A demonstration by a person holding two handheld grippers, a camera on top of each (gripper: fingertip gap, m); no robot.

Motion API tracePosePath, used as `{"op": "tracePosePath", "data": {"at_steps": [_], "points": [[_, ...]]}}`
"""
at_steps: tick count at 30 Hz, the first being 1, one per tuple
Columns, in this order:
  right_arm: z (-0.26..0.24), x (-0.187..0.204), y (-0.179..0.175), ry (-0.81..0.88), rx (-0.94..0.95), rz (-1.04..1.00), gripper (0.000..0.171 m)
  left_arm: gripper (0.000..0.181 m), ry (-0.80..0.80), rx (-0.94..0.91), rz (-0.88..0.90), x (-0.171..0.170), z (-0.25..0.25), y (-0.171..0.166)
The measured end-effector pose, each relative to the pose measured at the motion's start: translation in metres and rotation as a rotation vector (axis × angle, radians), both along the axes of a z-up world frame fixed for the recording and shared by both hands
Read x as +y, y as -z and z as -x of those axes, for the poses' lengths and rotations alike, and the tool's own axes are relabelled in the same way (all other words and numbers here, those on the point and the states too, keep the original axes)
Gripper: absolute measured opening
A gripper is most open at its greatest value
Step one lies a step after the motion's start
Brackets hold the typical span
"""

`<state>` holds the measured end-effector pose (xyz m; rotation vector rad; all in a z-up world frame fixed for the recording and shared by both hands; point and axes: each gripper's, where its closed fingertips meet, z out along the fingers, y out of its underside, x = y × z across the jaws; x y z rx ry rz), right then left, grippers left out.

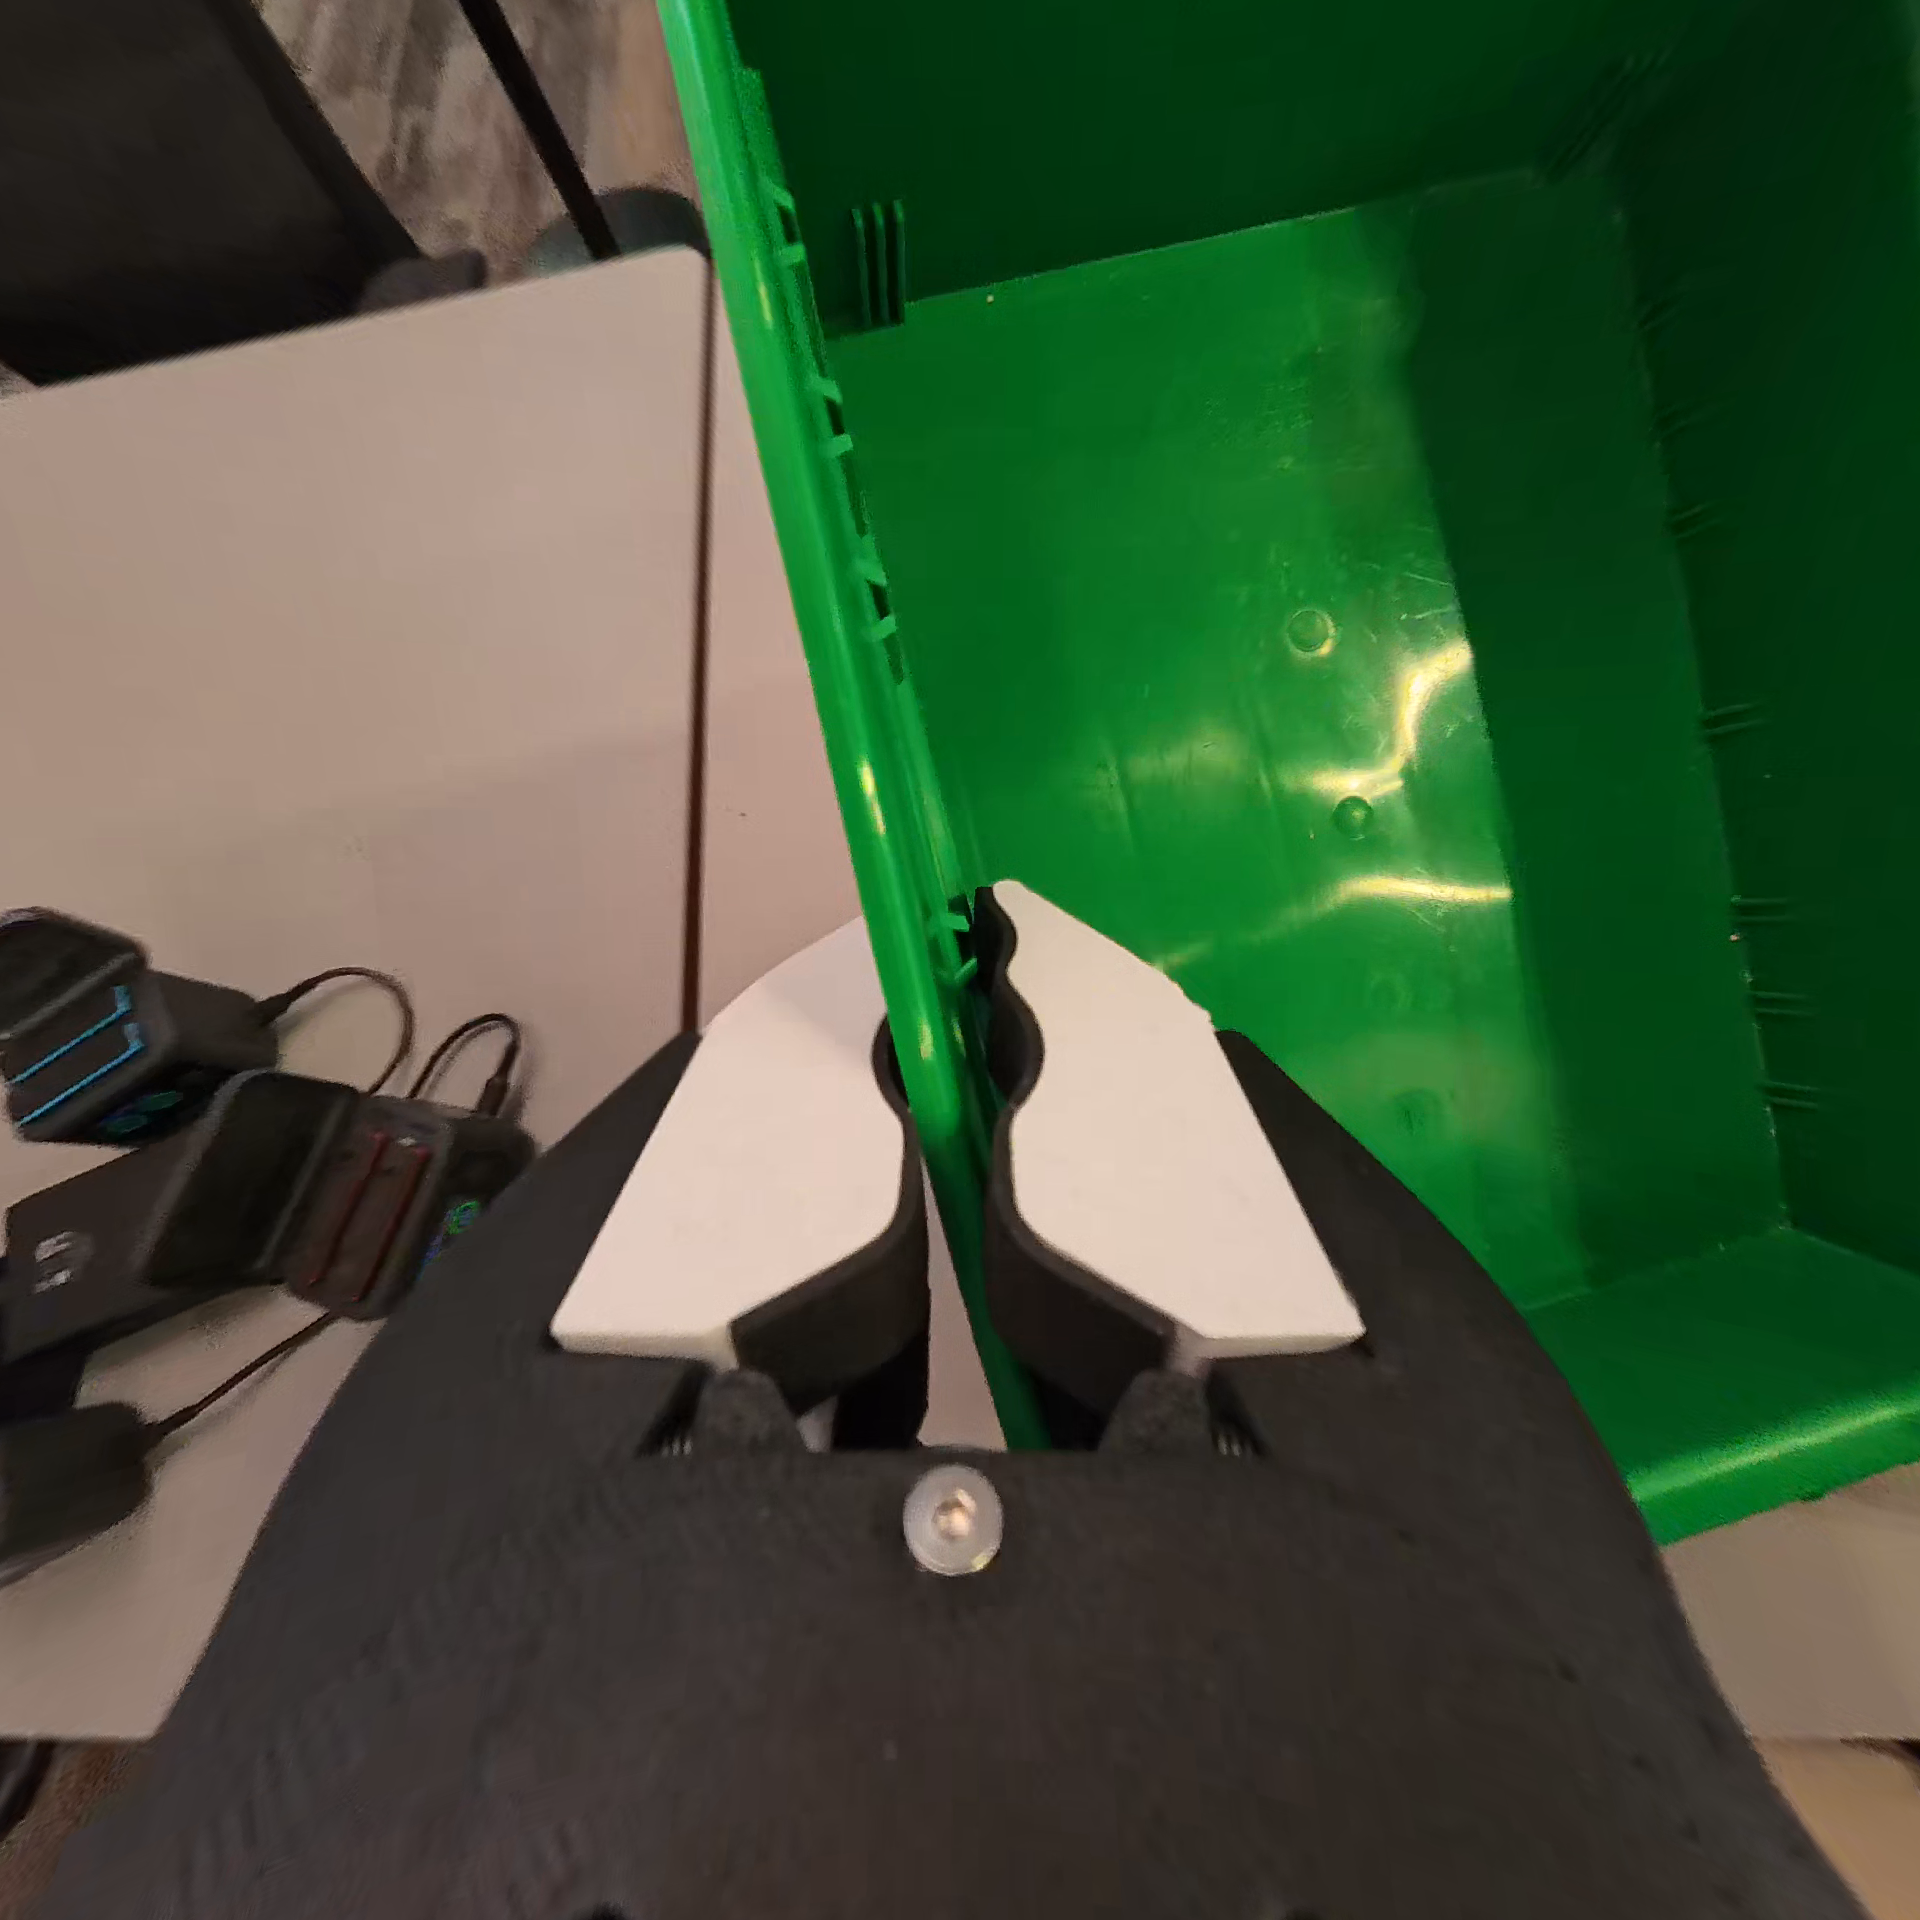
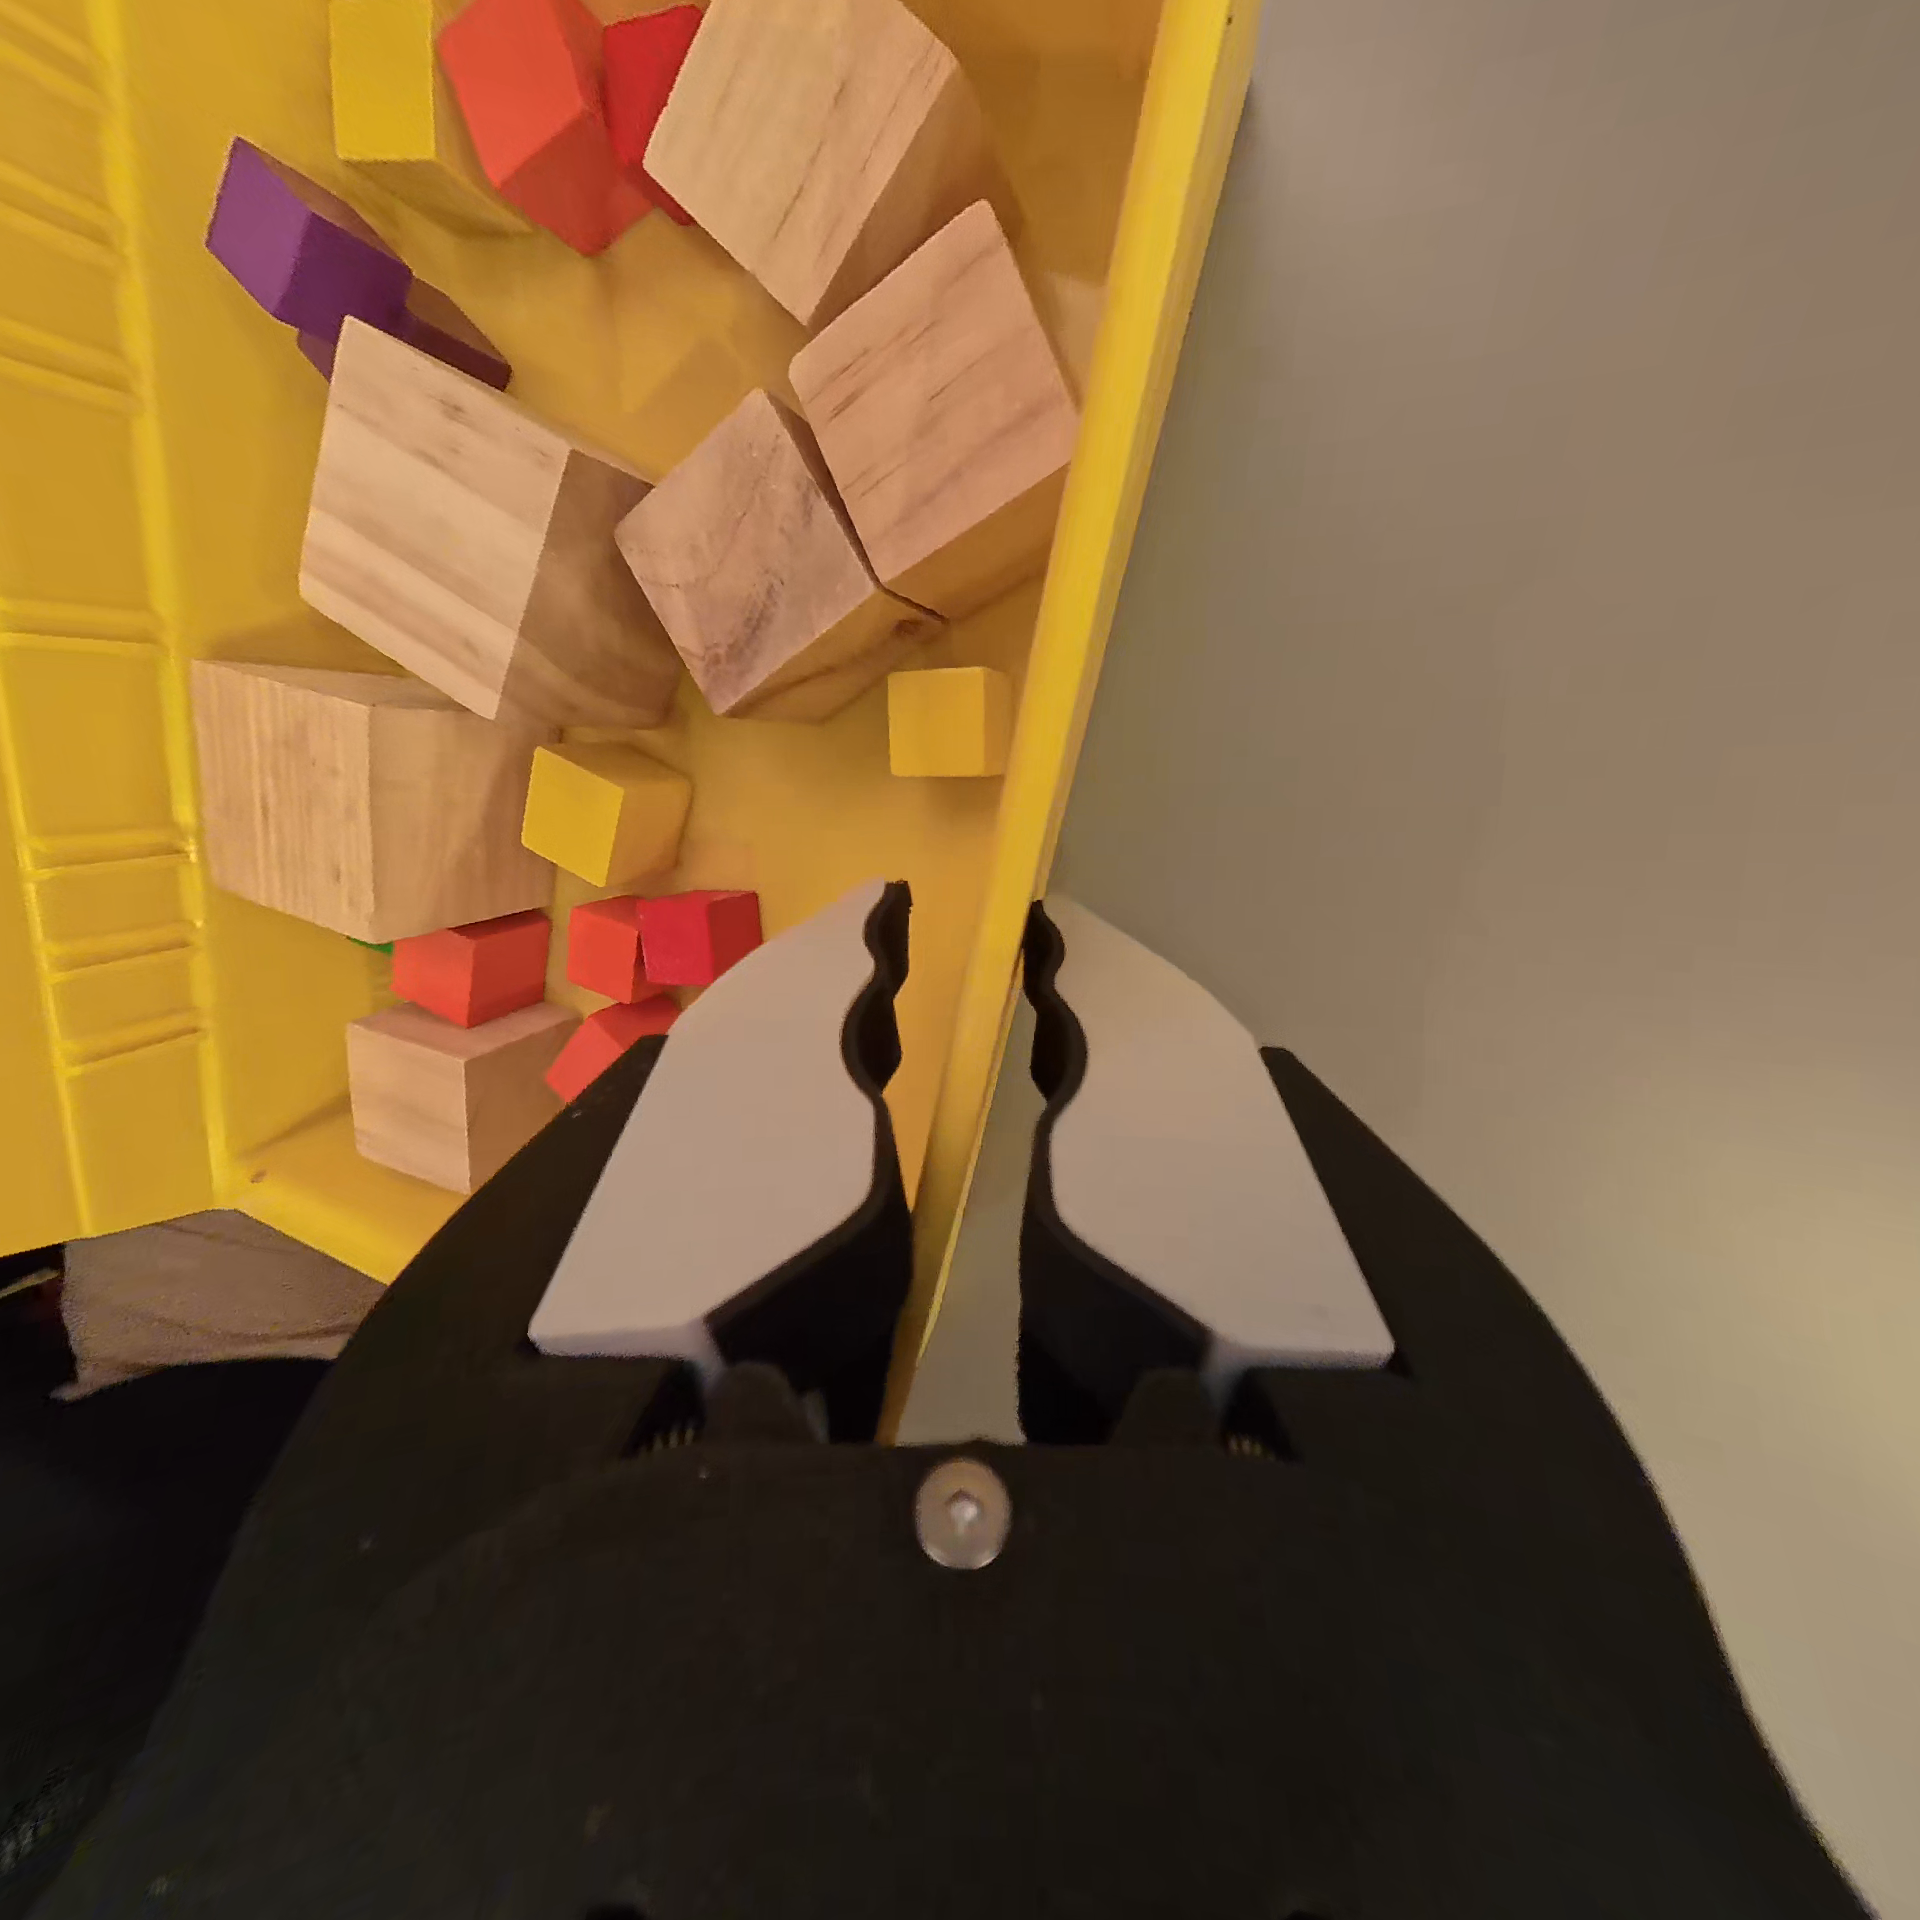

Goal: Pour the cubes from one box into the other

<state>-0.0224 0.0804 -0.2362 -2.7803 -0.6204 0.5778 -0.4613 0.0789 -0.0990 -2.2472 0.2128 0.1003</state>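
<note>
Left tongs [image 1: 961, 1091] clamp the green box [image 1: 1299, 675] wall near chargers [image 1: 208, 1122]; right tongs [image 2: 961, 1039] clamp the cube-filled yellow box [image 2: 1081, 623] wall.

green plastic box [image 1: 1299, 644]: glossy, scuffed | yellow plastic box [image 2: 94, 727]: smooth | big pale cubes [image 2: 447, 520]: bare wood, grain showing | small red cubes [image 2: 473, 961]: painted matt

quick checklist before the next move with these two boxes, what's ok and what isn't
1. Left tongs shut on the green box wall: ok.
2. Green box has no cubes inside: ok.
3. Right tongs straddle the yellow box wall; whether they pinch it firmly: cannot tell.
4. Cubes, wooden and coloured, all lie in the yellow box: ok.
5. How the two boxes line up with each other: cannot tell, neither view shows both.
6. Black devices with cables lie on the table left of the green box: ok, apart from it.
</note>
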Motion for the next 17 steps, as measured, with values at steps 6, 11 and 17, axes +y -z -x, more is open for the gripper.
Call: {"op": "tracePosePath", "data": {"at_steps": [6, 11, 17], "points": [[0.089, 0.007, -0.005, -0.033, 0.185, 0.0, 0.039, 0.006, -0.077, -0.054, -0.116, -0.027, 0.034, -0.054], [0.162, -0.009, -0.011, -0.115, 0.29, -0.006, 0.057, 0.006, -0.073, -0.11, -0.177, -0.041, 0.034, -0.083], [0.22, -0.056, -0.027, -0.171, 0.513, 0.106, 0.079, 0.006, -0.031, -0.123, -0.207, -0.044, 0.017, -0.099]]}}
